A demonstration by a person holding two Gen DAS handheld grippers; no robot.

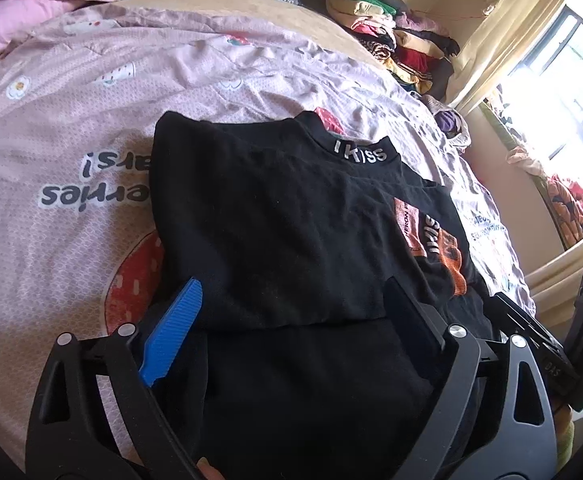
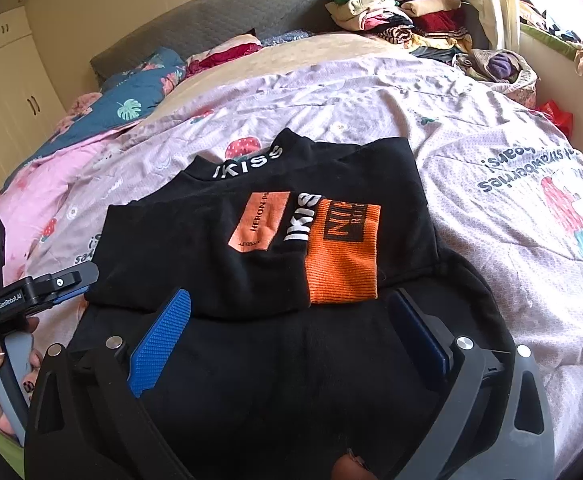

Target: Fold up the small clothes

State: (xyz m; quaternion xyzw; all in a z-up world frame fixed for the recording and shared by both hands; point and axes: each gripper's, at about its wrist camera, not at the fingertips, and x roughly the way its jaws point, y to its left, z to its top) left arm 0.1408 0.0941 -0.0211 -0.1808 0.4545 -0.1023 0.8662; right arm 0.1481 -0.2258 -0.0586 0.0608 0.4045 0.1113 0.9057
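While both sets of fingers stand spread and released, the left gripper (image 1: 291,328) and right gripper (image 2: 291,344) hover over the near hem of the black shirt (image 2: 251,248). It lies folded on the bed (image 2: 471,152), collar toward the far headboard, long axis near to far. Open sheet surrounds its left, right and far edges; the clothes pile (image 2: 403,12) sits well apart, far right.
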